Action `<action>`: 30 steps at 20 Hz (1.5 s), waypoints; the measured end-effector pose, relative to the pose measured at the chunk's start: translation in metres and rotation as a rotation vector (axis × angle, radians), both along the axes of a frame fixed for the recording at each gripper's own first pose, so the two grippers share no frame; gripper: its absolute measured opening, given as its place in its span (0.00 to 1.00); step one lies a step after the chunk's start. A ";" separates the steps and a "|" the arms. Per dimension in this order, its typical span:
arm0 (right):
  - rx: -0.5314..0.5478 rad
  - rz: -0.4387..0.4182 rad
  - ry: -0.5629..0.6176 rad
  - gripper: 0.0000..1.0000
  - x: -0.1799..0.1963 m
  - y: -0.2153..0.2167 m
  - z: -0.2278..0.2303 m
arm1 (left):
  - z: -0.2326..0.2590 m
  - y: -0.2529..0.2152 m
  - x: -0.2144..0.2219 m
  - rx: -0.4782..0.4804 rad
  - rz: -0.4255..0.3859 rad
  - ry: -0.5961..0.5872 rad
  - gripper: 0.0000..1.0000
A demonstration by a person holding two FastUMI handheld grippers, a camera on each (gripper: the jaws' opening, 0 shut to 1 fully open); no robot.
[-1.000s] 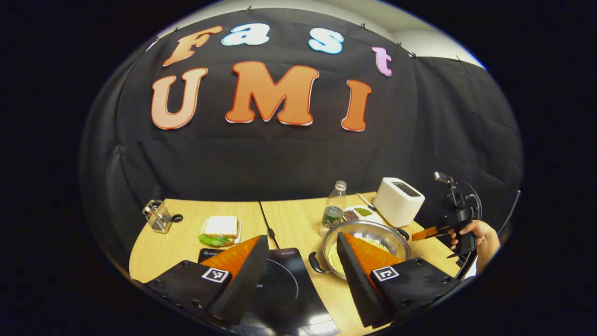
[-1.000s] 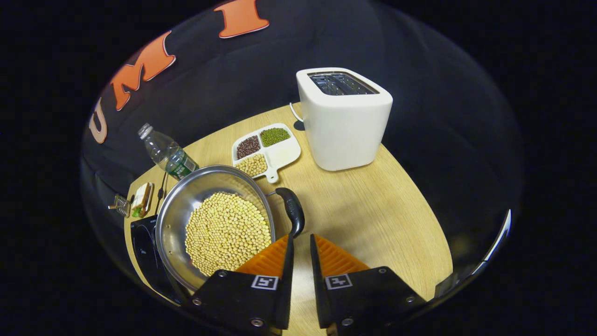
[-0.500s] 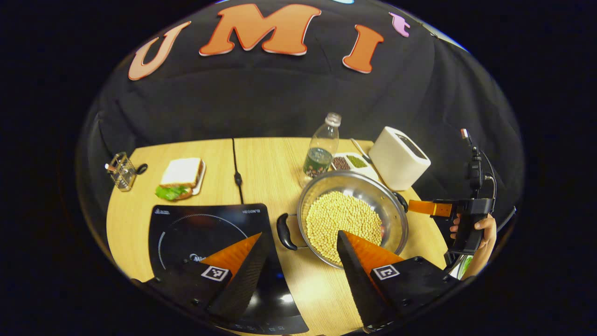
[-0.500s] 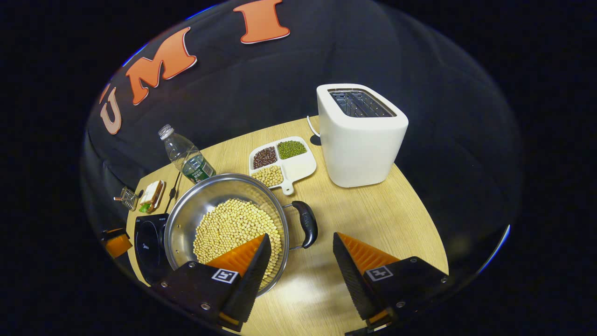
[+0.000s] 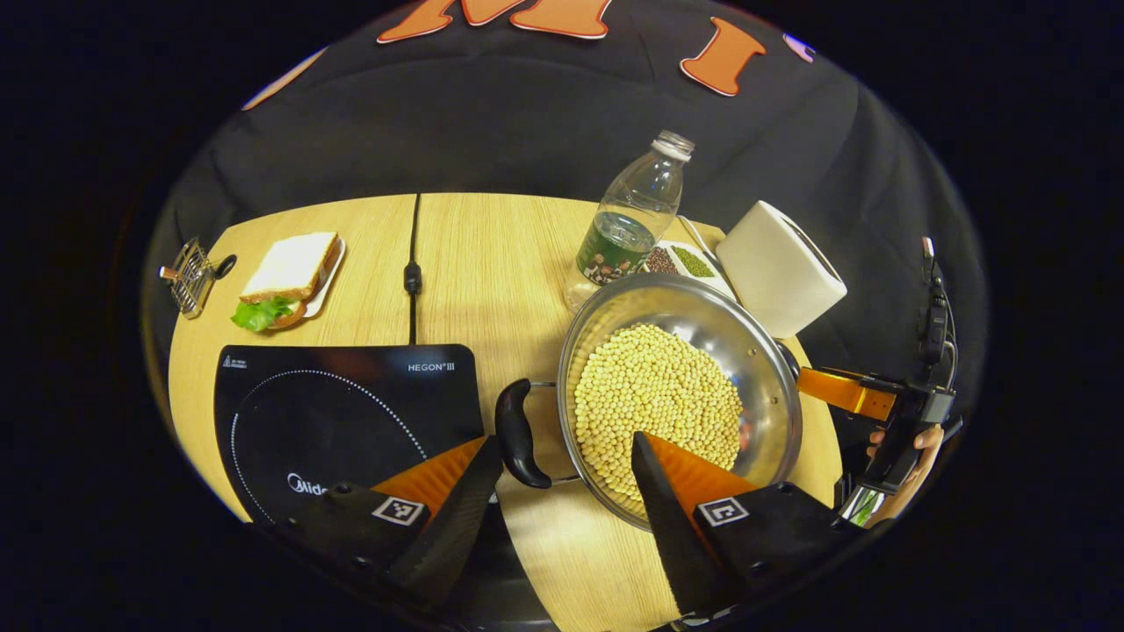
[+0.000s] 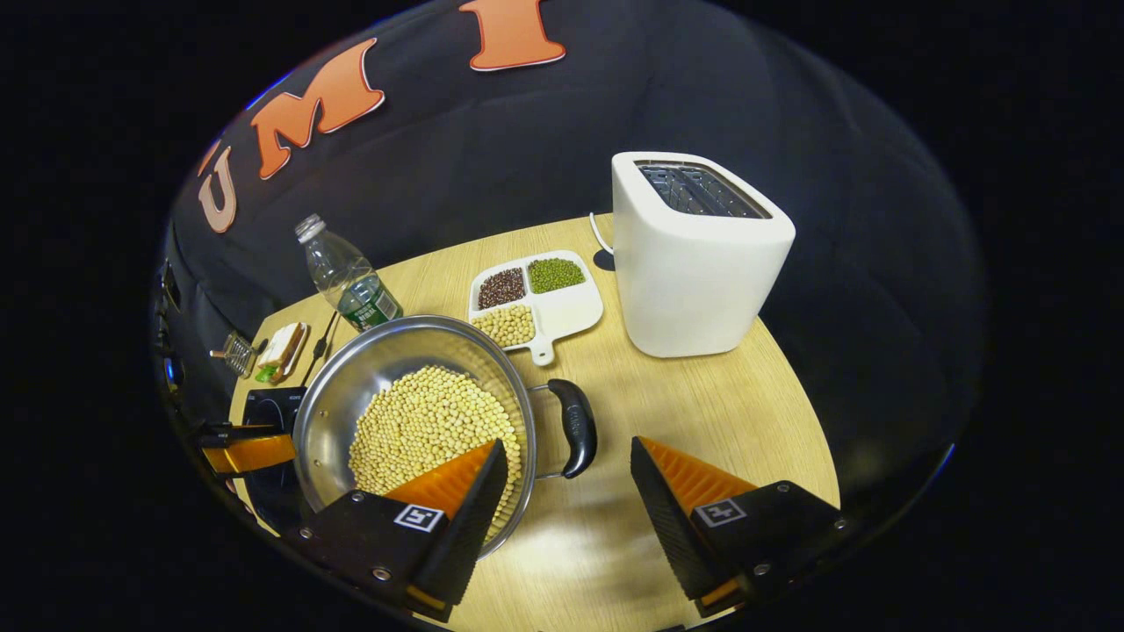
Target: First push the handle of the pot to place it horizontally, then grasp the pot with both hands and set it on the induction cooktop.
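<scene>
Down at the bottom of the left gripper view, the left tool (image 5: 562, 474) stood released, its fingers spread wide with the pot's near black handle (image 5: 518, 434) between them but untouched. In the right gripper view the right tool (image 6: 566, 491) was likewise released, fingers apart on either side of the pot's other black handle (image 6: 575, 426), not pressing it. That tool also showed at the far right of the left gripper view, held by a hand (image 5: 913, 456).

The pot (image 5: 680, 395), a shiny steel one holding pale beans (image 5: 654, 404), sat on the wooden counter (image 5: 492, 254) just beside the right edge of the black cooktop (image 5: 342, 412), not on it. Its two handles lay level, and the line through them ran across the counter from the cooktop side toward the counter's right edge. Bare wood lay open in front of the pot and between the right handle and the counter's rim.

Behind the pot stood a plastic bottle (image 5: 632, 219), nearly touching its rim, a white divided dish (image 6: 536, 298) of beans, and a white toaster (image 6: 698, 250). A cable (image 5: 411, 263) ran back from the cooktop; farther left lay a sandwich (image 5: 290, 276) on a plate and a small wire rack (image 5: 186, 276) near the counter's edge.

Printed words marked the cooktop's top corners and front edge.
</scene>
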State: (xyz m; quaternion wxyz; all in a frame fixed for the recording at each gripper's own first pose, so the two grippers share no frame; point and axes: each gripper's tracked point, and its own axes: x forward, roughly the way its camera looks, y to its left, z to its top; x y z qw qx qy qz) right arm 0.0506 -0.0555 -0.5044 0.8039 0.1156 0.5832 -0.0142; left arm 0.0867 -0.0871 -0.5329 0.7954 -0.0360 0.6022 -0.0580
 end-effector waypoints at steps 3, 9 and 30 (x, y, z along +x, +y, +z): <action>0.005 0.010 -0.004 0.88 0.002 0.001 -0.005 | -0.012 0.001 0.007 0.007 0.012 -0.002 0.99; -0.055 0.066 -0.016 0.89 0.004 0.014 -0.020 | -0.030 -0.011 0.017 0.057 -0.034 -0.082 0.96; -0.271 0.062 -0.114 0.75 0.001 0.014 -0.037 | -0.072 -0.004 0.056 0.284 -0.123 -0.308 0.86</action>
